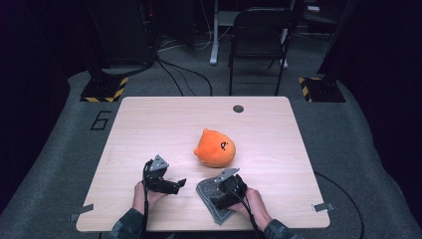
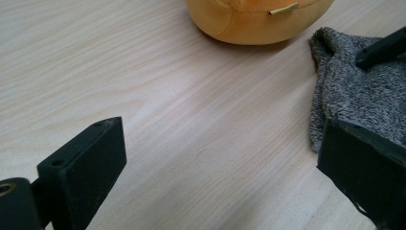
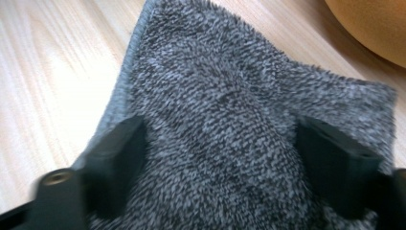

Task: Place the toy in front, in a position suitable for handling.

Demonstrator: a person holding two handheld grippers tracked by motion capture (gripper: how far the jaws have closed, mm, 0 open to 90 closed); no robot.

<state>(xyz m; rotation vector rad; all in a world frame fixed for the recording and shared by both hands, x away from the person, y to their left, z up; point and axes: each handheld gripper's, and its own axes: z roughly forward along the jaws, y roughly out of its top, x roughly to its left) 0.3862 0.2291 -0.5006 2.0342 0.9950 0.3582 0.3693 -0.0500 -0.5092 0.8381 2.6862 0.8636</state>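
My right gripper (image 1: 225, 195) sat on the grey towel (image 1: 211, 199), its 2 jaws spread wide with the fuzzy cloth between them and nothing pinched; in the right gripper view (image 3: 218, 172) the towel (image 3: 239, 110) ran under both jaws and on toward 12 o'clock. My left gripper (image 1: 175, 185) rested low over the bare table (image 1: 149, 124) at about 9 o'clock from the towel, jaws also wide apart and empty, pointed toward the towel. In the left gripper view (image 2: 215, 172) the towel's edge (image 2: 354, 91) lay at 3 o'clock, touching or just behind that gripper's far jaw. The towel lay folded near the table's front edge, at about 5 o'clock from the table's middle. The orange plush toy (image 1: 215, 147) sat at 12 o'clock from the towel, near it but apart.
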